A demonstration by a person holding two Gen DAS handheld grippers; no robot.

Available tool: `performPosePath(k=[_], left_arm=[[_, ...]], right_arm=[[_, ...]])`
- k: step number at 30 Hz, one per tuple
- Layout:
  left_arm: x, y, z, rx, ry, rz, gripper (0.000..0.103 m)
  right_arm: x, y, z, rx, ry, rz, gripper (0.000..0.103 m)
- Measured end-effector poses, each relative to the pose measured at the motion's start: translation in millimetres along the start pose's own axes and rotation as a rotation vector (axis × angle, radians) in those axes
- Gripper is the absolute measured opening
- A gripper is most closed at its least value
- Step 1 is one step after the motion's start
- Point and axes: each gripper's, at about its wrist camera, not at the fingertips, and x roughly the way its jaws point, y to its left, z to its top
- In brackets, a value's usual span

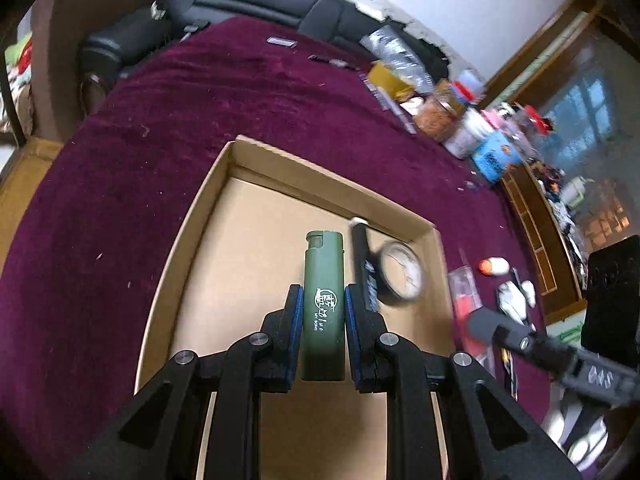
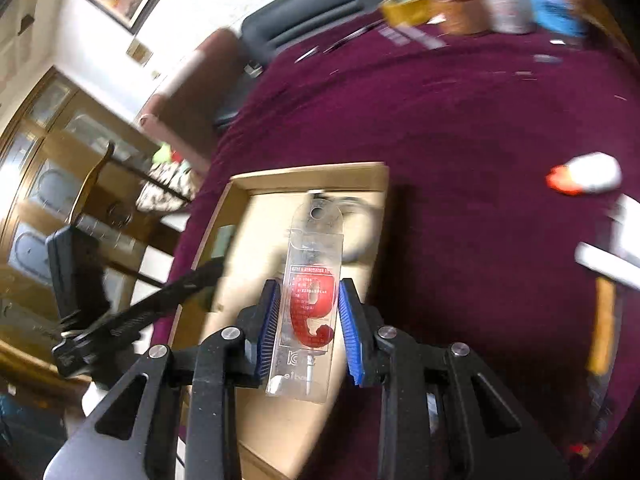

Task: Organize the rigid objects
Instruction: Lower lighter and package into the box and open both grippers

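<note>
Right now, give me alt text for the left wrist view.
The left gripper holds a green lighter over a cardboard box on a purple cloth. A black pen and tape roll lie in the box.

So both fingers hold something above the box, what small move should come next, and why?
Probably lower the left gripper a little and set the green lighter on the bare floor of the cardboard box. It already hangs over the open left part, while the black pen and the round tin fill the right corner. The right gripper, holding the clear packet with the red number candle, can follow.
</note>
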Motion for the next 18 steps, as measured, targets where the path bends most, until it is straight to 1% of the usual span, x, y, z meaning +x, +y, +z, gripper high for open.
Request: performPosePath(k=[2,4,9,11,13,14,16,18], left_arm=[[13,10,8,-0.037,0.021,0.006,0.016],[20,19,11,-0.079,0.032,0.005,0.016],[25,29,11,-0.123,0.018,-0.007,0.016],[22,31,11,-0.129,0.006,-0.018,0.020],[15,32,11,-0.138,-0.013,-0.044,0.028],[13,32,12,-0.142,-0.021,-0.051,0.029],[3,32,11,-0.147,-0.049,-0.056,0.038],[-7,31,10,-0.149,-0.068,-0.064,0.044]], right_arm=[[27,9,10,0.014,0.040,0.035,0.028],[44,17,16,0.018,0.059,0.041,0.028],[74,28,22,-0.015,0.082,-0.013,0.028],[78,28,22,-0.024,0.086,-0.030,0.028],[82,29,24,-0.036,0.090,-0.050,0.029],[84,30,26,-0.040,0.092,-0.057,0.029],[83,28,28,-0.041,0.089,-0.073,0.031],[84,29,29,-0.046,0.089,-0.087,0.031]])
